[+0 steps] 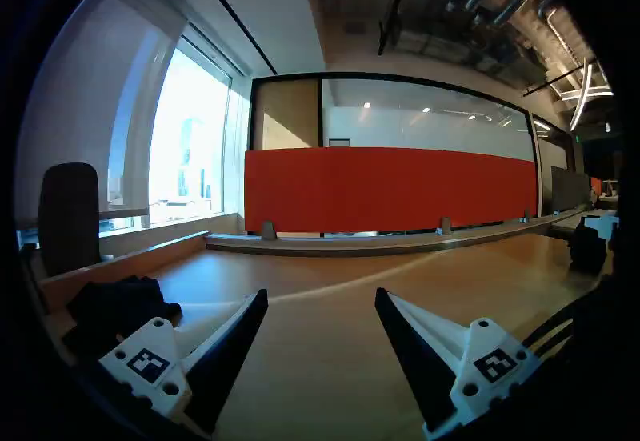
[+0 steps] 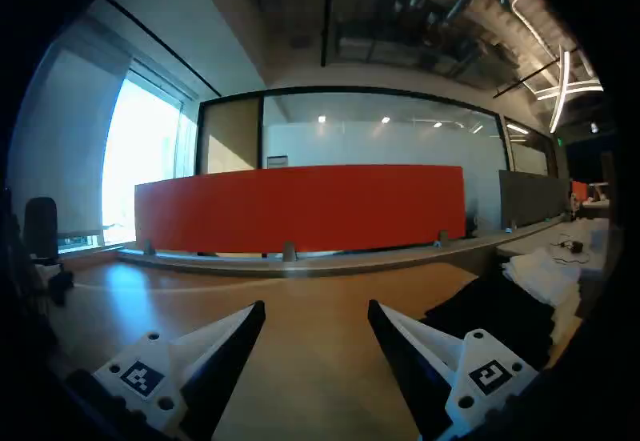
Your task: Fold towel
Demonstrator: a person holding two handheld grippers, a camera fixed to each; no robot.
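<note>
1. In the left gripper view I log a dark crumpled cloth heap [image 1: 120, 306] on the bench [image 1: 336, 277], on my side of the red partition [image 1: 384, 189] and off its left end. A dark high-backed chair [image 1: 69, 217] stands further left of the partition, beside the bright window [image 1: 188, 145].
2. In the right gripper view I log a black towel [image 2: 496, 311] lying on the bench [image 2: 240, 289] below the right end of the red partition [image 2: 300, 207]. A white folded stack [image 2: 544, 274] sits just beside it, nearer the partition's end.
3. Left tongs [image 1: 320, 292]: spread wide and released, with bare bench between the fingers and nothing touched.
4. Right tongs [image 2: 314, 304]: likewise spread wide and released. The black towel lies near the right-hand finger, but I see no contact.
5. Materials:
   - Bench: smooth, glossy, honey-coloured wood.
   - Partition: a flat matte red panel on small grey feet.
   - Fingers: white wedge-shaped plastic with black inner faces, each bearing a square black-and-white marker.
</note>
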